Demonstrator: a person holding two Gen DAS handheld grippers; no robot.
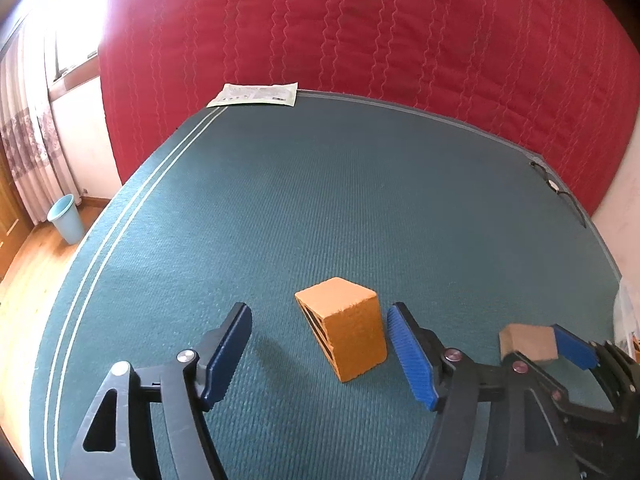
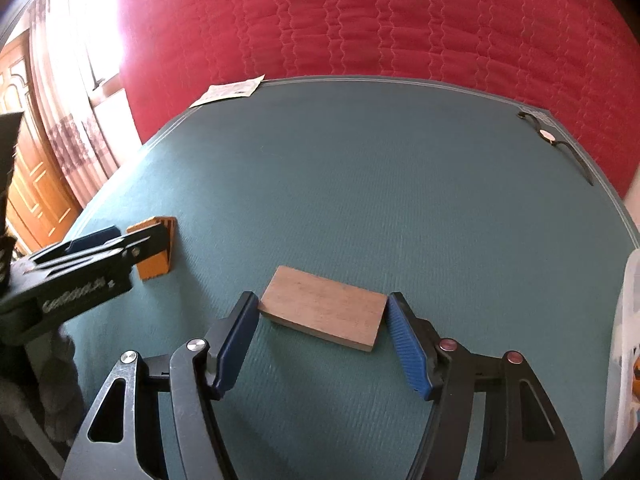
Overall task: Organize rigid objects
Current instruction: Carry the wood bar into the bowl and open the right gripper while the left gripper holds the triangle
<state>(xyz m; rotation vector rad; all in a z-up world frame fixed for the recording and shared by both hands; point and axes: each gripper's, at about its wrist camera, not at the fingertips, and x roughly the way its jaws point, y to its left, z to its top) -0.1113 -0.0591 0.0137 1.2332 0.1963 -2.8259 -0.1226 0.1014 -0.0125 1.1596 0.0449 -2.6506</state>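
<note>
An orange block (image 1: 344, 326) with slots in one side stands on the green mat (image 1: 320, 208). My left gripper (image 1: 320, 328) is open around it; the block sits near the right finger (image 1: 412, 356), with a gap to the left finger. A flat brown wooden block (image 2: 324, 306) lies on the mat (image 2: 360, 184). My right gripper (image 2: 322, 312) is open and straddles it, with both tips at the block's ends. The wooden block (image 1: 528, 342) also shows at the right of the left wrist view. The orange block (image 2: 154, 248) shows at the left of the right wrist view, partly behind the left gripper.
A paper sheet (image 1: 256, 94) lies at the mat's far left corner. Glasses (image 2: 556, 142) lie at the far right edge. A red quilted cover (image 1: 360, 32) rises behind the mat. A clear plastic container (image 2: 624, 340) is at the right. A blue bin (image 1: 66, 218) stands on the floor left.
</note>
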